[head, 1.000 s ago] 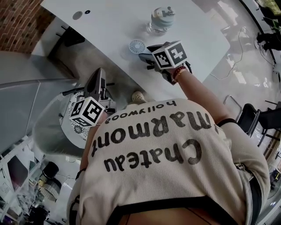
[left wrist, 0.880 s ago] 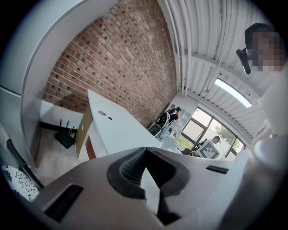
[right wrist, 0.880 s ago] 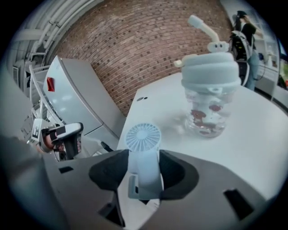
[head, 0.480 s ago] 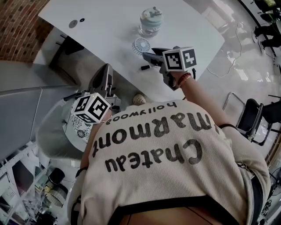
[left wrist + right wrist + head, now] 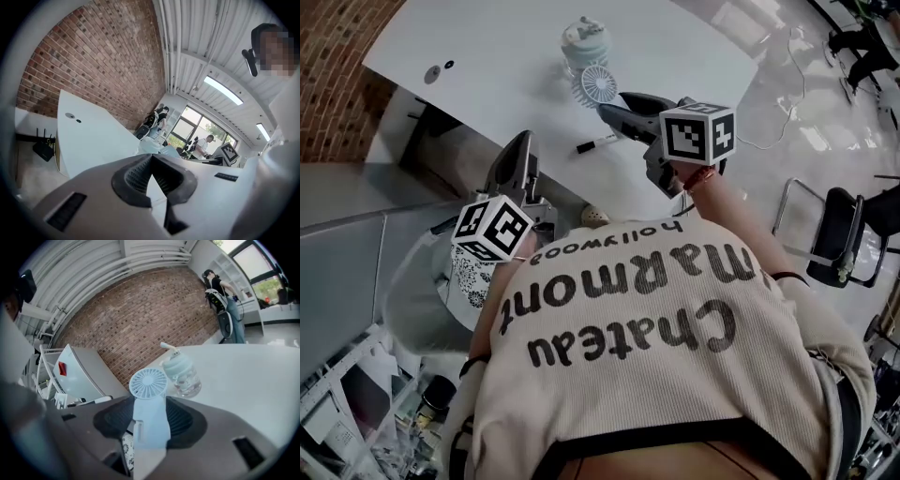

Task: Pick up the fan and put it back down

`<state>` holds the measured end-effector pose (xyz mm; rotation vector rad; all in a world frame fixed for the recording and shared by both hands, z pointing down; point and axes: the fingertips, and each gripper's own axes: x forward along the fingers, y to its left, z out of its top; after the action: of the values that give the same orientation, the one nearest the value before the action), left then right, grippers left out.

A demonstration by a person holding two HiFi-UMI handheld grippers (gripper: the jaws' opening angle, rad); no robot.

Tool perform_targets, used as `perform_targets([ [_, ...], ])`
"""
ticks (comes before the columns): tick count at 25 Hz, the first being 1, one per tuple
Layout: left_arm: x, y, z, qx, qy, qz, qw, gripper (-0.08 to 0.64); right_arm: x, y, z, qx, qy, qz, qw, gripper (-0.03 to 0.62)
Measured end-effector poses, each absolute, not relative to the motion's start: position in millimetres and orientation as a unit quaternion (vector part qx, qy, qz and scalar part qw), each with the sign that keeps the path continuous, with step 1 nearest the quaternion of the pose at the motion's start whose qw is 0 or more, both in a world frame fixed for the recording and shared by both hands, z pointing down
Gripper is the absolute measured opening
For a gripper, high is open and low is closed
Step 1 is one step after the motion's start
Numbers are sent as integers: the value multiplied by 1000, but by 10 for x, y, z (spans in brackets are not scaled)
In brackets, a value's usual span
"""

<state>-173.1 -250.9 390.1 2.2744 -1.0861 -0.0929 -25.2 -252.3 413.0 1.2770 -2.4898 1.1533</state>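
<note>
Over the white table (image 5: 506,56), the right gripper (image 5: 150,422) clamps a round-grilled fan (image 5: 148,385).

Pale-blue handheld fan (image 5: 148,384), round grille head up, handle pinched between right gripper (image 5: 150,420) fingers, held above table (image 5: 243,366).

Head view: the fan (image 5: 598,84) handle is hidden between the right gripper (image 5: 617,108) jaws; only the fan head shows. The fan head covers the lower part of the bottle (image 5: 581,39). Two dark spots (image 5: 436,70) on the table (image 5: 506,37) are too small to identify. Right gripper view: the handle's lower end is out of sight.
</note>
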Motion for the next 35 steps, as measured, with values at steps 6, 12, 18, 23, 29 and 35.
perform_targets([
  [6,-1339,-2585,3826,869,-393,-32,298,0,35,-2445,3989,434,-821,370,31,216],
  [12,-985,-2521,3740,870,-400,-24,288,0,348,-2478,4025,421,-823,379,38,216],
  [18,-859,-2433,3897,847,-435,-10,306,0,544,-2571,4173,398,-827,394,48,216],
  [23,-750,-2372,4010,829,-459,-17,319,0,689,-2535,4321,375,-825,418,60,216],
  [29,-361,-2322,4059,819,-468,-24,331,0,887,-2465,4386,341,-833,427,89,216],
  [35,-81,-2262,4146,809,-480,-24,339,0,1090,-2387,4578,323,-835,429,123,216],
])
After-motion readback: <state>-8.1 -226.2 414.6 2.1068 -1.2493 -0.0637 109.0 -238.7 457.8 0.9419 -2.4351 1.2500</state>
